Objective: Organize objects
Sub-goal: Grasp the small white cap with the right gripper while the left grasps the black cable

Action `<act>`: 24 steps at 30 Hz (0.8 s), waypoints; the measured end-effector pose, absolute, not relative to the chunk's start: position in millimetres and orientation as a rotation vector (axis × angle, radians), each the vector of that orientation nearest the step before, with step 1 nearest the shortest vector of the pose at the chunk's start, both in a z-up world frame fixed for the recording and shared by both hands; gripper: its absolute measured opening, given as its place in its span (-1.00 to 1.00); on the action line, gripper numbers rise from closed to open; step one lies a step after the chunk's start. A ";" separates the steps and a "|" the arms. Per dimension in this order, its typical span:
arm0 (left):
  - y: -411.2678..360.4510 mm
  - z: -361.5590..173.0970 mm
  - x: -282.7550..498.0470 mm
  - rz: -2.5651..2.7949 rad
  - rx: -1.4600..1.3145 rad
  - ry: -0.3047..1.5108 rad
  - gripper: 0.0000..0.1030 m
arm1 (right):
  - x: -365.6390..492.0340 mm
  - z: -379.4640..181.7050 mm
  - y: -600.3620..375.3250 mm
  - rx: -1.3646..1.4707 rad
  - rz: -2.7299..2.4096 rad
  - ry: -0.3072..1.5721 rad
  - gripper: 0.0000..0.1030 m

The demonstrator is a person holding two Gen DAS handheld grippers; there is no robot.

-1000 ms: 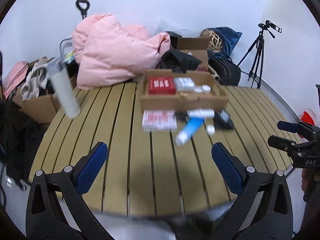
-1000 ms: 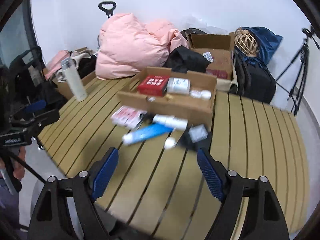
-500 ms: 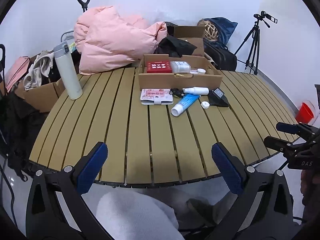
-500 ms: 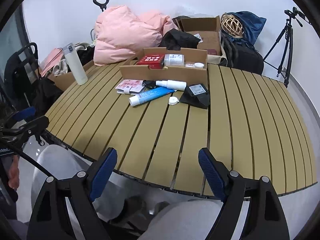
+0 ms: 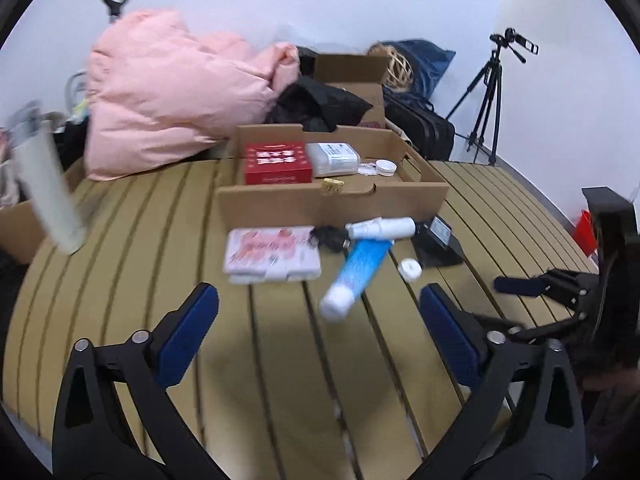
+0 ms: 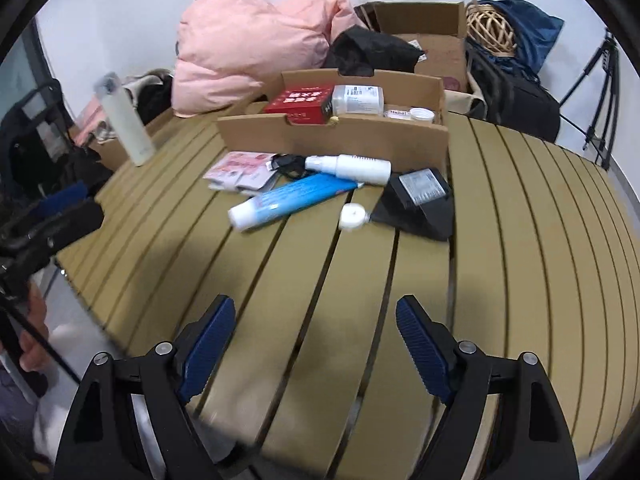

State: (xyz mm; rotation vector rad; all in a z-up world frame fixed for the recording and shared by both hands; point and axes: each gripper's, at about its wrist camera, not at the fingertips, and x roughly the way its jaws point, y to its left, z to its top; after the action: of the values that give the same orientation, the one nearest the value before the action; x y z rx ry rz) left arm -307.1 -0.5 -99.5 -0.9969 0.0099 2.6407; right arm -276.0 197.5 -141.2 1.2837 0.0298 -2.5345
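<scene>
An open cardboard box [image 5: 332, 202] on the slatted table [image 5: 256, 380] holds a red box [image 5: 278, 162], a white pack [image 5: 334, 158] and small jars. In front of it lie a pink tissue pack [image 5: 272, 254], a white spray bottle [image 5: 380, 228], a blue tube [image 5: 358, 276], a white cap [image 5: 410, 270] and a black pouch [image 5: 438, 240]. My left gripper [image 5: 318, 302] hovers just short of the tube's cap end, jaws closing with nothing between them. My right gripper [image 6: 315, 308] hangs over bare slats before the cap [image 6: 352, 216], also closing on nothing.
A white flask [image 6: 124, 120] stands at the table's left edge. Behind the table are a pink quilt [image 5: 172, 96], a second cardboard box [image 6: 424, 36], a black bag [image 6: 516, 100] and a tripod [image 5: 488, 108]. The table's near edge curves below both grippers.
Both grippers have come forward and down over the table since half a second ago, so the objects look larger. Both pairs of jaws stand slightly narrower.
</scene>
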 end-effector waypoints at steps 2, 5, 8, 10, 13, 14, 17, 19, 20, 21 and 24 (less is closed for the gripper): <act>11.9 -108.5 -336.6 2.621 -1.000 0.041 0.67 | -301.0 -152.1 191.3 1.297 -2.542 0.067 0.28; 30.1 -131.2 -382.9 2.598 -1.089 0.092 0.40 | -330.8 -168.4 183.6 1.310 -2.548 0.086 0.09; 40.8 -152.8 -409.5 2.596 -1.159 0.105 0.36 | -352.2 -182.5 177.8 1.334 -2.556 0.088 -0.07; 46.9 -168.0 -424.7 2.587 -1.215 0.132 0.36 | -362.0 -188.9 176.1 1.336 -2.565 0.079 -0.12; 50.6 -185.9 -437.0 2.600 -1.278 0.148 0.22 | -370.8 -195.2 174.7 1.341 -2.566 0.064 -0.19; 51.1 -187.1 -435.8 2.618 -1.264 0.150 0.15 | -373.1 -197.4 173.8 1.341 -2.573 0.068 -0.21; 57.0 -185.8 -432.1 2.676 -1.246 0.243 -0.85 | -376.0 -202.3 171.7 1.324 -2.620 0.112 -0.44; 57.9 -184.0 -428.0 2.642 -1.257 0.199 -0.96 | -376.9 -203.5 173.7 1.316 -2.644 0.099 -0.51; 58.6 -184.3 -426.5 2.644 -1.254 0.213 -0.96 | -376.8 -203.2 176.0 1.312 -2.649 0.071 -0.51; 60.1 -183.8 -423.3 2.645 -1.244 0.249 -0.97 | -376.7 -203.1 177.2 1.308 -2.651 0.060 -0.51; 55.4 -181.7 -422.0 2.645 -1.255 0.206 -0.98 | -375.3 -203.0 178.4 1.299 -2.653 0.057 -0.52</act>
State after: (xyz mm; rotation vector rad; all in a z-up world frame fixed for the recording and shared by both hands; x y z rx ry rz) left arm -422.0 55.4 -181.7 -1.2547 0.2062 2.6448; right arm -375.3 178.4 -203.0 1.2986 0.0569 -2.6532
